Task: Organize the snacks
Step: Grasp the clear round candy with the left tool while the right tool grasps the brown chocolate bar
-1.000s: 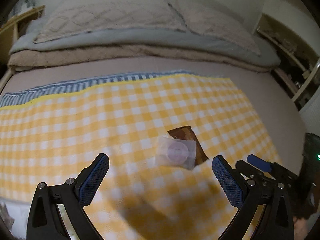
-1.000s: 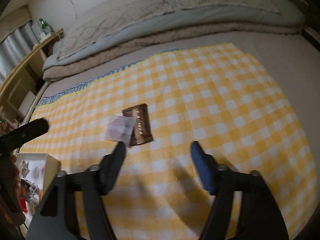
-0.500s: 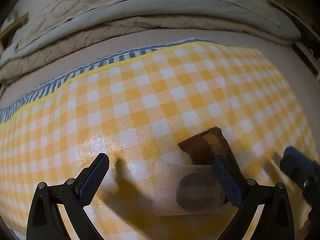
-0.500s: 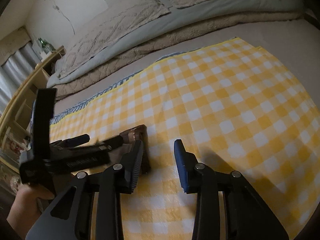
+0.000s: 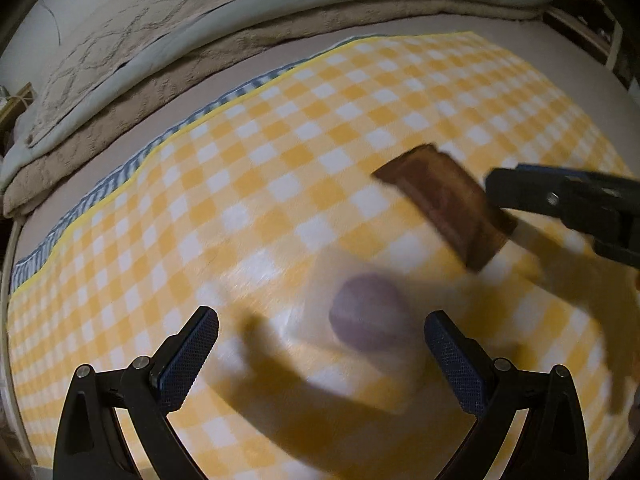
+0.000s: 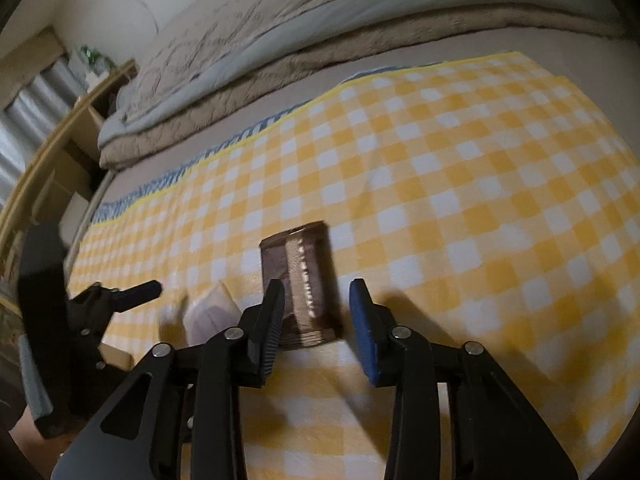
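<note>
Both tongs open: right gripper [image 6: 316, 312] straddles bar [image 6: 306, 280], left gripper [image 5: 320, 344] over pouch [image 5: 364, 320] beside bar (overlap risks snagging both).

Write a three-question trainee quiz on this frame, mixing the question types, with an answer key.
1. True or false: the brown snack packet lies between the fingers of the right gripper.
2. What does the left gripper frame? A) a clear packet with a round dark snack B) a drink can C) a spoon
3. Fill in: both snacks lie on a yellow and white ______ cloth.

Key: 1 true; 2 A; 3 checked. Both grippers are open, and neither has closed on anything yet.
</note>
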Motion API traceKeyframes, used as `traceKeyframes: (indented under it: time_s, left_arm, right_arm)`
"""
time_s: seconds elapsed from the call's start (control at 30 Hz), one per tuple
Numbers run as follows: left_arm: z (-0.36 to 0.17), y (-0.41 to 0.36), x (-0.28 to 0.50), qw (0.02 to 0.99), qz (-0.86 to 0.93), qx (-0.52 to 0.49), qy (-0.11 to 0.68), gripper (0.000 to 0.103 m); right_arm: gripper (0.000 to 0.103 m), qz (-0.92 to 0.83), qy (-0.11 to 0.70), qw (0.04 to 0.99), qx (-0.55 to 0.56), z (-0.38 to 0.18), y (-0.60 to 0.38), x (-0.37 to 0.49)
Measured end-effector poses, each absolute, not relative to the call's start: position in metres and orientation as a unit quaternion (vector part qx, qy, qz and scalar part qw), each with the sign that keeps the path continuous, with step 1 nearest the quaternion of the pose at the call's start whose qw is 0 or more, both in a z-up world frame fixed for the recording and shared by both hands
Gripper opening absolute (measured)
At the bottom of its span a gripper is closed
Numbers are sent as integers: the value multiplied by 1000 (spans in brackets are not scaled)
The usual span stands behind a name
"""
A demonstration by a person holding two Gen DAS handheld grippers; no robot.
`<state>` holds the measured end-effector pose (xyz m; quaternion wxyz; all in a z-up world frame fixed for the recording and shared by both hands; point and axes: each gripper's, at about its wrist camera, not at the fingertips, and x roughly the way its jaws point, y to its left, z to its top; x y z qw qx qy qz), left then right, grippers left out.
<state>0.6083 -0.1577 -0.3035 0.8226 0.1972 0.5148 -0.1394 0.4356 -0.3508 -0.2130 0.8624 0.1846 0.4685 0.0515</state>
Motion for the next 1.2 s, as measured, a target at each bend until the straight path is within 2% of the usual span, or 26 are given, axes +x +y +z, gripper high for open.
traceKeyframes:
  time_s: [0.07, 0.17, 0.33, 0.4, 0.47, 0.53, 0.73, 0.93, 1.2]
  left_arm:
    - [-296, -141, 601, 821, -134, 201, 518, 103]
    - [-296, -125, 599, 816, -125, 188, 532, 103]
    - [-286, -101, 605, 813, -100, 147, 554, 103]
    - [-280, -93, 608, 813, -102, 116, 561, 96]
    - [-273, -84, 610, 812, -109, 73, 569, 87]
    - [-265, -80, 610, 808, -124, 25, 575, 78]
    - [-258, -88, 609, 795, -152, -47, 586, 76]
    - [-270, -119, 621, 797, -118, -49, 590, 76]
    - [-297, -146, 629, 805, -40, -37, 590, 77]
  right_arm:
    - [59, 55, 478, 860, 172, -217, -341, 443]
    - [65, 62, 489, 858, 143, -223, -324, 453]
    - [66, 56, 496, 863, 80, -234, -301, 462]
    - [57, 56, 494, 865, 73, -234, -300, 460]
    - [35, 71, 493, 864, 73, -234, -299, 456]
    - [29, 76, 492, 864, 80, -235, -300, 449]
    - [26, 73, 489, 866, 79, -231, -305, 429]
    - [12, 61, 493, 866, 57, -232, -310, 409]
    - [12, 59, 474, 874, 96, -219, -333, 397]
